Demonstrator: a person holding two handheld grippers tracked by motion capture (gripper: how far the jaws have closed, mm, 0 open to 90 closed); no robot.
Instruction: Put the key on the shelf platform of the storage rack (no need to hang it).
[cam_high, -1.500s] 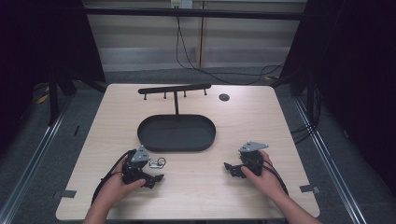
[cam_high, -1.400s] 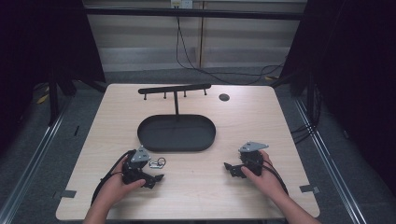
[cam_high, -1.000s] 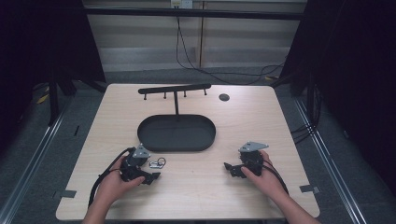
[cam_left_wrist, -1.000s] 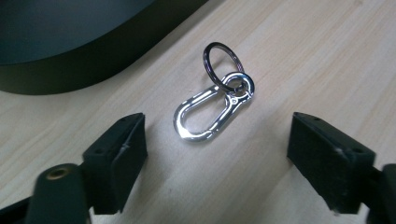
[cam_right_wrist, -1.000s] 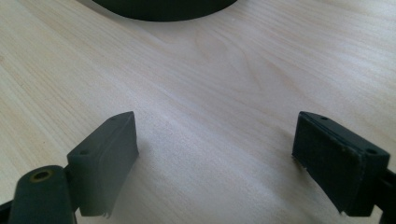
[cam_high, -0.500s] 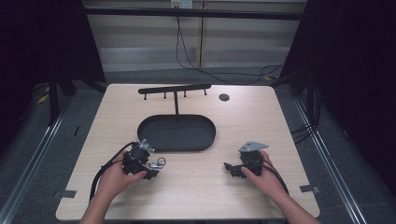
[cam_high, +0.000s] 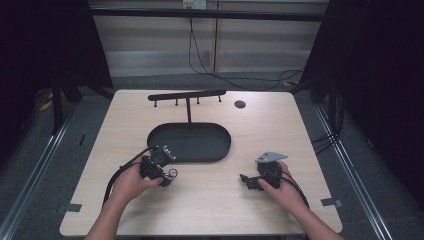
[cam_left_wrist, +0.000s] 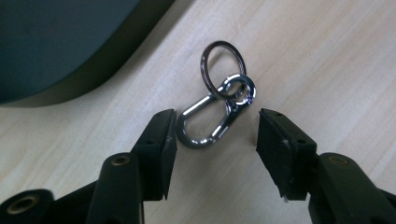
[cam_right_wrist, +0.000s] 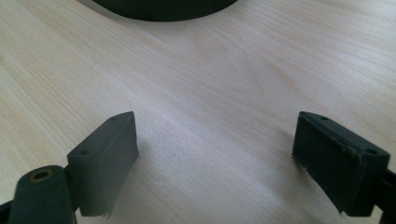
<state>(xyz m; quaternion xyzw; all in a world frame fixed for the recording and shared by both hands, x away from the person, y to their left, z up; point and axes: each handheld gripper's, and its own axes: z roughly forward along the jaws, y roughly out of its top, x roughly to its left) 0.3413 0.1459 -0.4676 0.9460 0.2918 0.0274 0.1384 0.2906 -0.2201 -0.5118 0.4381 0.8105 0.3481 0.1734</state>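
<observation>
1. Since the earlier frames the left gripper (cam_high: 168, 176) has shifted forward and a little toward the dark oval tray (cam_high: 220, 150), so that it now stands over the carabiner keyring (cam_left_wrist: 215, 113); its jaws have just been closing, with the keyring between them
2. Those jaws are now at a middling gap: the left pad sits just beside the carabiner's curved end, the right pad stands apart from it, and neither presses on the metal
3. The keyring lies flat on the wooden table (cam_high: 310, 130), near the tray's front left rim; a split ring is linked through the carabiner's small eye
4. The right gripper (cam_high: 248, 181) has stayed where it was, low over bare wood in front of the tray's right end, its jaws spread wide with nothing between them
5. Progress, as a judgement: the reach is done and the grasp is under way but not finished; the lift and the carry are left, perhaps to the T-shaped hook rack (cam_high: 187, 95) that rises behind the tray, though that cannot be told for certain
6. The table is pale wood with a small dark round disc (cam_high: 240, 104) near its back edge; black curtains flank it, and cables run across the grey floor behind
</observation>
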